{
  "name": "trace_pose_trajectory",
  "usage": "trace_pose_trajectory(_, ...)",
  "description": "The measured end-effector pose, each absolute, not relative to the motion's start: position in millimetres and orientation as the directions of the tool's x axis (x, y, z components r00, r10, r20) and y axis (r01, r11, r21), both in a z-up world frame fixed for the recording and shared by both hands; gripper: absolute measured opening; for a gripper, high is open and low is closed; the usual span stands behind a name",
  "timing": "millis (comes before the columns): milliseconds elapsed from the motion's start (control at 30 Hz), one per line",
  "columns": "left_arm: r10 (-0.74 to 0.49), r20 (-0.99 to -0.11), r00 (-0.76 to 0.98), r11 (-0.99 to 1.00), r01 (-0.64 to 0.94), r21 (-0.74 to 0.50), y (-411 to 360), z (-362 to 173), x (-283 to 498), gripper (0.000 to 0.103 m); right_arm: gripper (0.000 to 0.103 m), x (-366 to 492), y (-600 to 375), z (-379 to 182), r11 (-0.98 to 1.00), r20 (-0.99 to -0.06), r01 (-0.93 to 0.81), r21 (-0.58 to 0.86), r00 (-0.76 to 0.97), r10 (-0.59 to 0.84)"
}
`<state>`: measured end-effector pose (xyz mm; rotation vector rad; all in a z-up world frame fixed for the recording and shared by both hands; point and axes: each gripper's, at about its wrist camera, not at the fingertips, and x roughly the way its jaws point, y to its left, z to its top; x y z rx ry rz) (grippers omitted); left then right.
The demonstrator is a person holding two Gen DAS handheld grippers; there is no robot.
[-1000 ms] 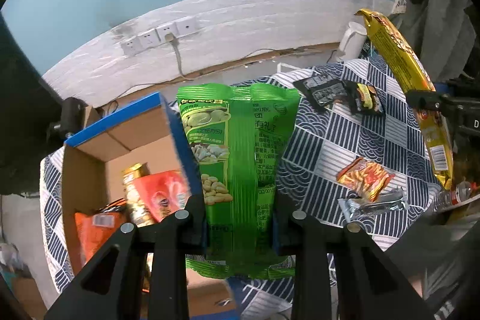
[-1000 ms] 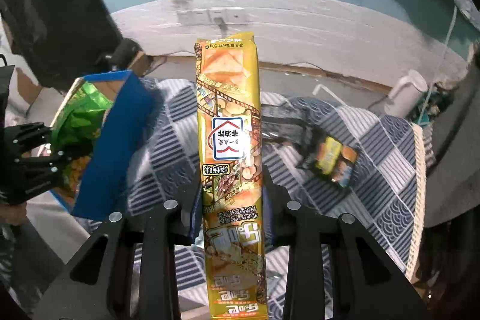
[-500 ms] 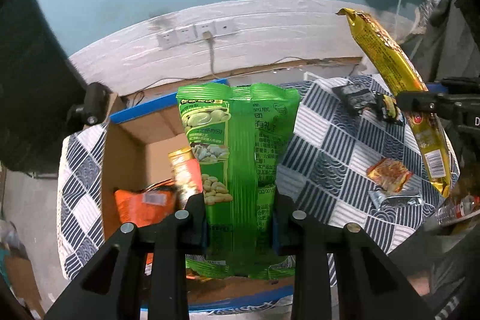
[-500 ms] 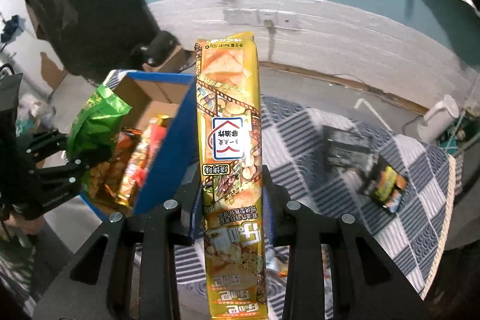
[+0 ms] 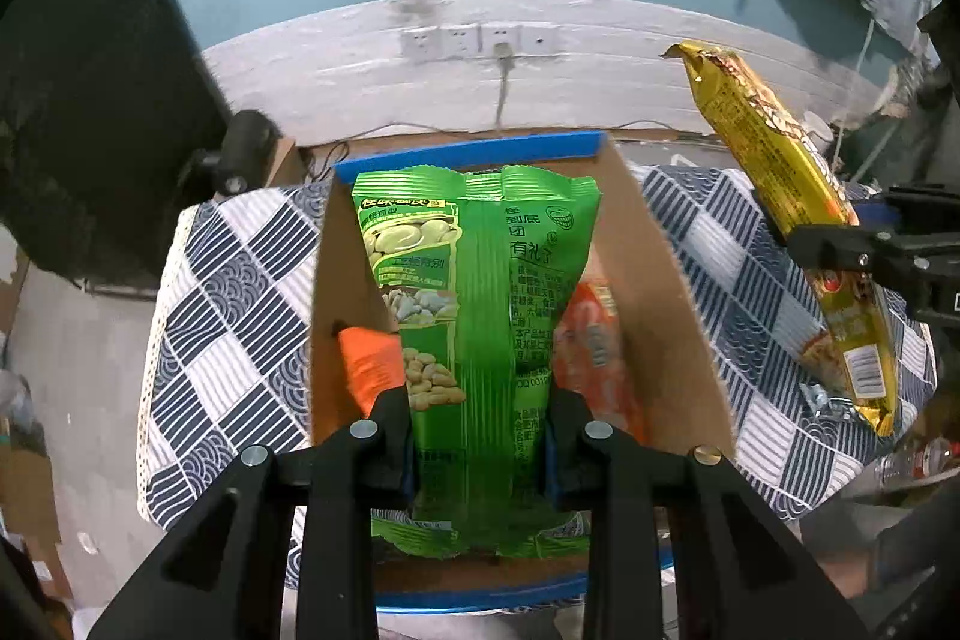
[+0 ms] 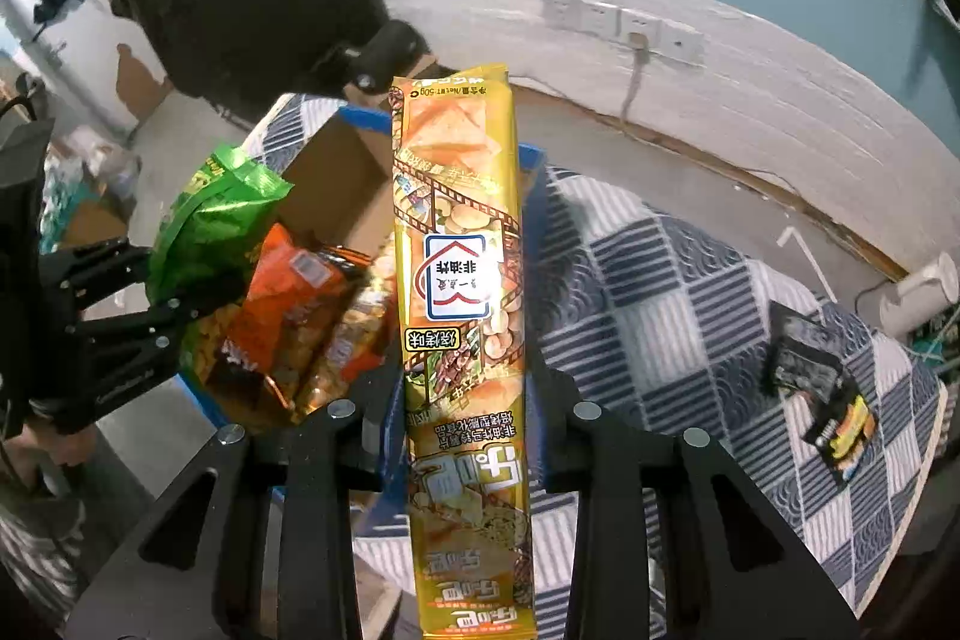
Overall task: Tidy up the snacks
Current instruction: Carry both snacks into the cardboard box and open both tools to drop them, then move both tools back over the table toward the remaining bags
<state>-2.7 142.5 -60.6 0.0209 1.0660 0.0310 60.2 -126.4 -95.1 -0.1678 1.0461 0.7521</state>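
My left gripper [image 5: 479, 430] is shut on a green bean snack bag [image 5: 474, 280], held upright over the open cardboard box [image 5: 666, 292] with the blue rim. Orange snack packs [image 5: 597, 340] lie inside the box. My right gripper [image 6: 462, 394] is shut on a long yellow cracker pack [image 6: 459, 292], which stands upright near the box's right wall. In the left wrist view the yellow pack [image 5: 780, 196] hangs at the right with the right gripper [image 5: 834, 244] clamped on it. In the right wrist view the green bag [image 6: 210, 214] and orange packs [image 6: 288, 304] show at the left.
The box sits on a blue-and-white patterned tablecloth [image 6: 690, 316]. Black snack packets [image 6: 822, 388] lie on the cloth at the right, and a silver wrapper [image 5: 831, 394] lies near the table edge. A white wall with sockets [image 5: 480, 40] is behind.
Both grippers have swept across toward the box with their packs. The green bag now hangs over the box opening, and the yellow pack has come up beside the box's right wall.
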Motion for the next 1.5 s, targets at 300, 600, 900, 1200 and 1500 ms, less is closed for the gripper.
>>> trace_pose_trajectory(300, 0.056, -0.881, 0.469, 0.998, -0.054, 0.035, 166, -73, -5, 0.030, 0.031, 64, -74, -113, 0.719, -0.849, -0.652, 0.241, 0.218, 0.482)
trace_pose_trajectory(600, 0.042, -0.883, 0.467, 0.998, -0.057, 0.017, 174, -84, -4, 0.032, 0.033, 64, -44, -125, 0.699, -0.859, -0.667, 0.259, 0.172, 0.483)
trace_pose_trajectory(900, 0.066, -0.867, 0.494, 0.998, -0.048, 0.049, 173, -81, -4, 0.067, 0.041, 67, -48, -120, 0.709, -0.851, -0.660, 0.248, 0.201, 0.485)
trace_pose_trajectory(1200, 0.055, -0.861, 0.505, 0.998, -0.017, 0.053, 157, -75, -3, 0.073, 0.062, 71, -76, -115, 0.736, -0.849, -0.642, 0.216, 0.249, 0.466)
trace_pose_trajectory(1500, 0.017, -0.862, 0.507, 1.000, 0.013, 0.027, 135, -70, 0, 0.075, 0.063, 76, -126, -114, 0.779, -0.846, -0.585, 0.227, 0.279, 0.455)
